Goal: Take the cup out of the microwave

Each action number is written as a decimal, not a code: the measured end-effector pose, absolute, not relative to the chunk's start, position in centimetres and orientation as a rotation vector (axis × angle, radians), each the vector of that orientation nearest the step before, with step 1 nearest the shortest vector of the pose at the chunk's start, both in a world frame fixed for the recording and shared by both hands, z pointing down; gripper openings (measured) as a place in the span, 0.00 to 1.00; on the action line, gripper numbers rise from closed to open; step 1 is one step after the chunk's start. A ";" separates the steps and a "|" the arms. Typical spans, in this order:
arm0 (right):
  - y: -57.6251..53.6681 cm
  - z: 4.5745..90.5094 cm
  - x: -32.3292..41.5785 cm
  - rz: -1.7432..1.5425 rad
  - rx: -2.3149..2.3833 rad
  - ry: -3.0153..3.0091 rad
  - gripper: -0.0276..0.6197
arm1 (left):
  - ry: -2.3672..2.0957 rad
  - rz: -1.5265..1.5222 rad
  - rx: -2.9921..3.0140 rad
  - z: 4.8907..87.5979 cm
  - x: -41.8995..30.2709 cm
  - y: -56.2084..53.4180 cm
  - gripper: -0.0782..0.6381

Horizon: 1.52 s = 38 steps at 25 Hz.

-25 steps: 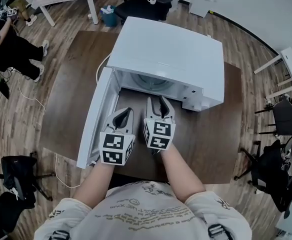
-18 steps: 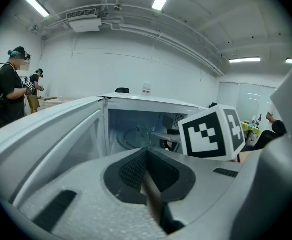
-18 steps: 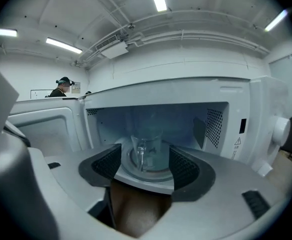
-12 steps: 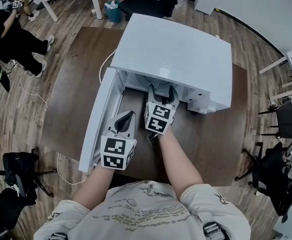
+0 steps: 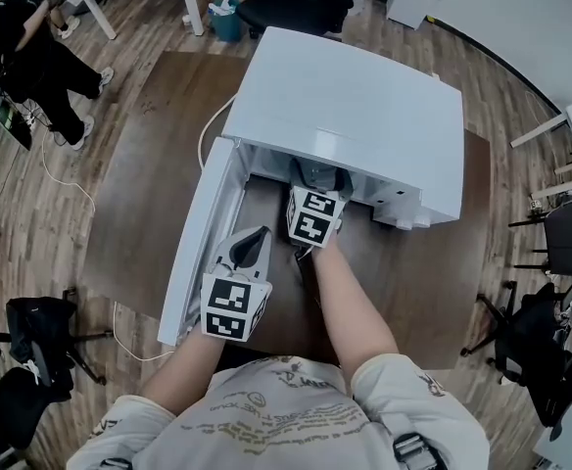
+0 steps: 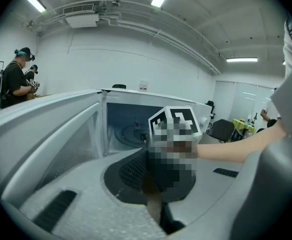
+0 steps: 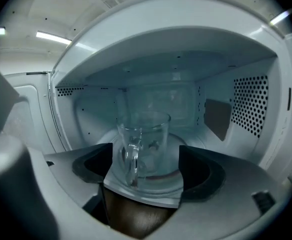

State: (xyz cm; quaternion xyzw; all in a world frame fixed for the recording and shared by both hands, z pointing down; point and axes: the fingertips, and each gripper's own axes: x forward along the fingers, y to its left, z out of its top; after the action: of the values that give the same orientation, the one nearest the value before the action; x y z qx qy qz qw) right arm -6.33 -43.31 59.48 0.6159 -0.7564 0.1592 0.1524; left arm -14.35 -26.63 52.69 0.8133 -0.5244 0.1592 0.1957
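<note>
Forward since a second ago, the right gripper (image 5: pixel 317 174) now sits at the microwave (image 5: pixel 355 106) mouth, its jaws opening wide with nothing gripped. Straight ahead of its tips stands the glass cup (image 7: pixel 145 136). Behind and beside it, the left gripper (image 5: pixel 257 238) looks closed and empty.

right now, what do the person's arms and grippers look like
Left gripper and right gripper: light grey, tapered jaws, black inner pads, each with a white cube bearing black square markers. Bare forearms, short sleeves of a pale printed t-shirt.
</note>
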 end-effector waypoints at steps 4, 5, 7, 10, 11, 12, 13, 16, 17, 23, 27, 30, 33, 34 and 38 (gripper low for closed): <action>-44.3 59.6 -6.2 0.443 1.792 -2.151 0.63 | -1.457 0.447 2.281 53.0 -14.6 -26.7 0.13; -44.5 59.5 -6.2 0.435 1.801 -2.149 0.63 | -1.453 0.447 2.283 53.1 -14.6 -26.8 0.13; -44.9 59.6 -6.3 0.418 1.806 -2.144 0.63 | -1.441 0.446 2.285 53.1 -14.6 -26.8 0.13; -45.4 59.9 -6.5 0.391 1.802 -2.132 0.63 | -1.430 0.441 2.280 53.1 -14.7 -26.7 0.13; -45.6 59.9 -6.6 0.387 1.805 -2.126 0.63 | -1.428 0.441 2.279 53.2 -14.8 -26.7 0.13; -45.8 60.0 -6.6 0.387 1.807 -2.118 0.63 | -1.424 0.440 2.279 53.3 -14.8 -26.8 0.13; -46.0 60.0 -6.6 0.388 1.807 -2.112 0.63 | -1.420 0.439 2.280 53.3 -14.8 -26.8 0.13; -46.6 60.3 -6.8 0.385 1.796 -2.105 0.63 | -1.407 0.436 2.289 53.2 -14.7 -26.7 0.13; -46.7 60.4 -6.9 0.385 1.792 -2.102 0.63 | -1.404 0.435 2.292 53.1 -14.7 -26.6 0.13; -47.3 60.6 -7.1 0.393 1.786 -2.111 0.63 | -1.398 0.440 2.295 53.2 -15.0 -26.7 0.13; -47.4 60.6 -7.1 0.380 1.779 -2.128 0.62 | -1.401 0.448 2.292 53.2 -15.4 -26.7 0.13; -47.3 60.6 -7.0 0.379 1.777 -2.131 0.62 | -1.401 0.455 2.288 53.4 -15.5 -26.6 0.13; -46.9 60.6 -6.9 0.379 1.779 -2.138 0.62 | -1.402 0.455 2.293 53.3 -15.4 -26.6 0.13; -46.7 60.6 -6.9 0.381 1.779 -2.140 0.62 | -1.402 0.454 2.297 53.1 -15.4 -26.6 0.13; -45.8 60.1 -7.0 0.374 1.760 -2.165 0.62 | -1.398 0.446 2.310 52.8 -15.1 -26.5 0.13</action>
State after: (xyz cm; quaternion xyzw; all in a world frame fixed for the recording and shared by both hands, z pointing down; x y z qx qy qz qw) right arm -7.03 -45.81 60.05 0.6170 -0.7588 0.1309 0.1626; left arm -15.08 -26.46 52.85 0.8269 -0.5004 0.1594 0.2009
